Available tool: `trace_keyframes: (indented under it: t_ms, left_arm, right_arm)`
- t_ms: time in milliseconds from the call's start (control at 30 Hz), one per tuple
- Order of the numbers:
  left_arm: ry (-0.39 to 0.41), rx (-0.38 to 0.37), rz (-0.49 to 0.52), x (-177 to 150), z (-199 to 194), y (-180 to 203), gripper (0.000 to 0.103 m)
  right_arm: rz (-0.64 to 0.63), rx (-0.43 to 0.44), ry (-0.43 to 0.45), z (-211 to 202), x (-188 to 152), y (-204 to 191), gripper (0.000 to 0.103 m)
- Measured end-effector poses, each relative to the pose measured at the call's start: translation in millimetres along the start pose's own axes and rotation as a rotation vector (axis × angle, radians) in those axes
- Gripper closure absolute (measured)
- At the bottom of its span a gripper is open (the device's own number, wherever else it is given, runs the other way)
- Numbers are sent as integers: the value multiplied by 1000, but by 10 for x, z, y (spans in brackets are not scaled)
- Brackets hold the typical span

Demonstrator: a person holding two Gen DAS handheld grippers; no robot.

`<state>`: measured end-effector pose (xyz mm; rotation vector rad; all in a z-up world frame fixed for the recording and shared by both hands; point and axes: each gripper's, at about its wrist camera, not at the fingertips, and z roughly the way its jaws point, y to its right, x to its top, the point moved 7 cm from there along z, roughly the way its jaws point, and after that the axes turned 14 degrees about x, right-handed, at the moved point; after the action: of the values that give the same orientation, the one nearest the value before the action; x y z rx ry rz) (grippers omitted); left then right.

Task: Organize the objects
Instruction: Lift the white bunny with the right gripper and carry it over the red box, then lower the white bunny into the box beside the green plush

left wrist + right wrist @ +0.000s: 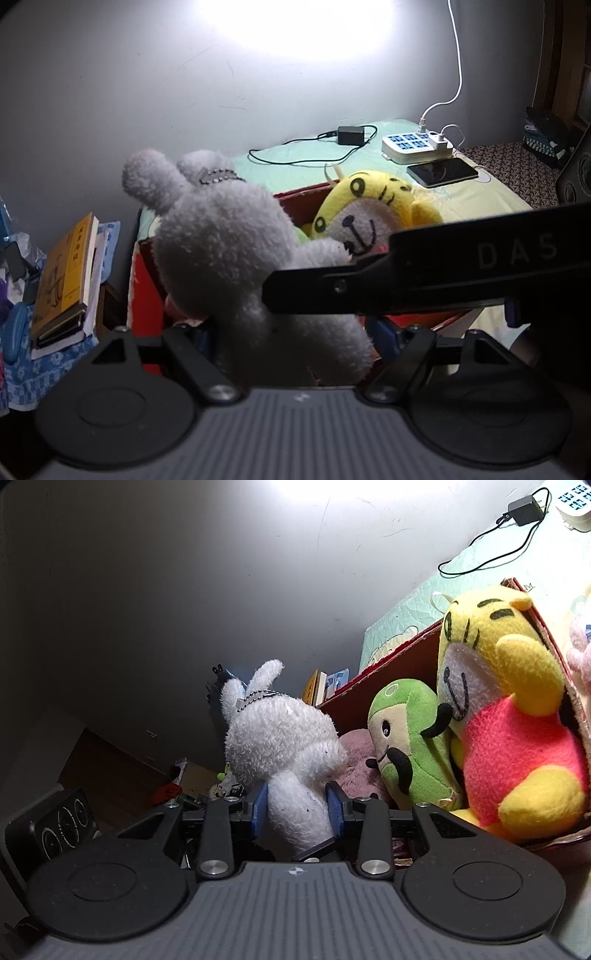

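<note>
A white plush rabbit [284, 738] with a bead chain stands upright between the blue pads of my right gripper [299, 805], which is shut on its body. In the left wrist view the rabbit [221, 236] fills the foreground, and one of the right gripper's black fingers [332, 288] crosses it from the right. The rabbit's lower body lies between the fingers of my left gripper [291, 332], but the fur hides whether the pads touch it. Behind it is a red box [144, 288] holding a yellow bear plush [517, 720], a green plush [410, 738] and a pink plush [354, 760].
The box sits on a pale green bed cover [295, 158] against the wall. Behind it lie a black adapter [349, 134] with its cable, a white power strip [410, 146] and a phone [443, 171]. Books [62, 280] are stacked at the left; a dark speaker [576, 173] stands at the right.
</note>
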<state>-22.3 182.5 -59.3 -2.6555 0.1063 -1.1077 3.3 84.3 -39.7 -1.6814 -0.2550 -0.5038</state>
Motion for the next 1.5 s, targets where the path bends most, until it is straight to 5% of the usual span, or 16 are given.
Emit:
trace_keyframes:
  t_ms: [667,1500]
  left_arm:
    - [-149,-27,12,-108,580,-189,23]
    - [-263,67,-23,-261,940,-371,7]
  right_arm:
    - [159,-64,-11,306,-55,372,63]
    - [97,-105,-84,357,-49,404,62]
